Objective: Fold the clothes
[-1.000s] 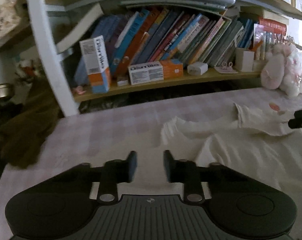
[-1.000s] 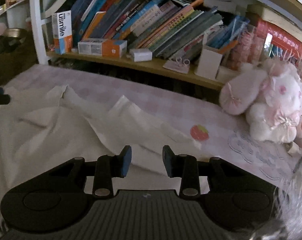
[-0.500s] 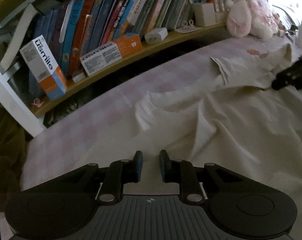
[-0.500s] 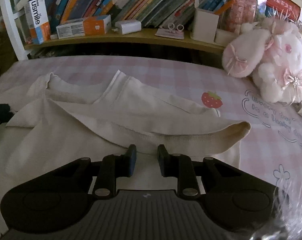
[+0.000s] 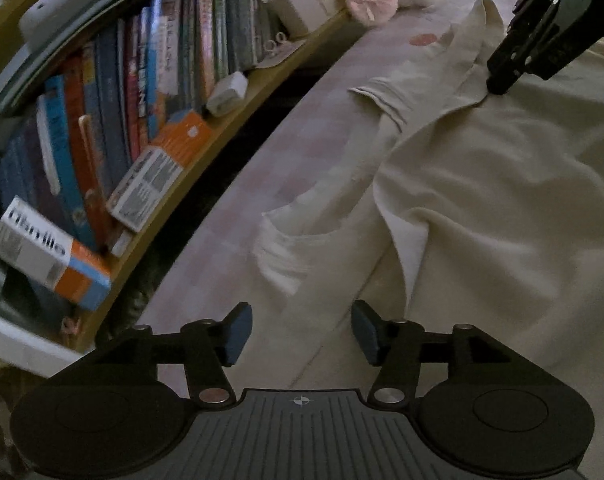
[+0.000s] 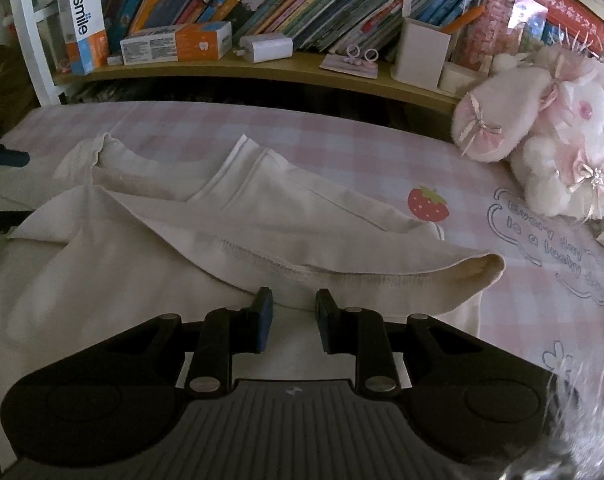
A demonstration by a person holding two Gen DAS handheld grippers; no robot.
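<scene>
A cream garment point(image 5: 481, 200) lies rumpled on the pink checked tablecloth point(image 5: 302, 152). My left gripper point(image 5: 300, 320) hangs low over its near-left edge. Its jaws are opening wide, with cloth under them and nothing pressed between the pads. In the right wrist view the same garment point(image 6: 122, 272) has a stitched fold point(image 6: 341, 272) running across it. My right gripper point(image 6: 294, 304) sits just in front of that fold, jaws narrowly apart, the pads clear of the cloth. From the left wrist view the right gripper point(image 5: 497, 86) points its tips down onto the garment's far edge.
A wooden shelf point(image 6: 262, 68) packed with books, a toothpaste box point(image 6: 174, 44) and a white pen holder point(image 6: 421, 52) runs along the table's far side. Pink plush toys point(image 6: 541, 140) sit at the right. A strawberry print point(image 6: 427, 204) marks the tablecloth.
The left gripper rolled, sank toward the garment and opened its jaws wide. The right gripper dropped closer to the cloth, narrowed its jaws a little, then held still.
</scene>
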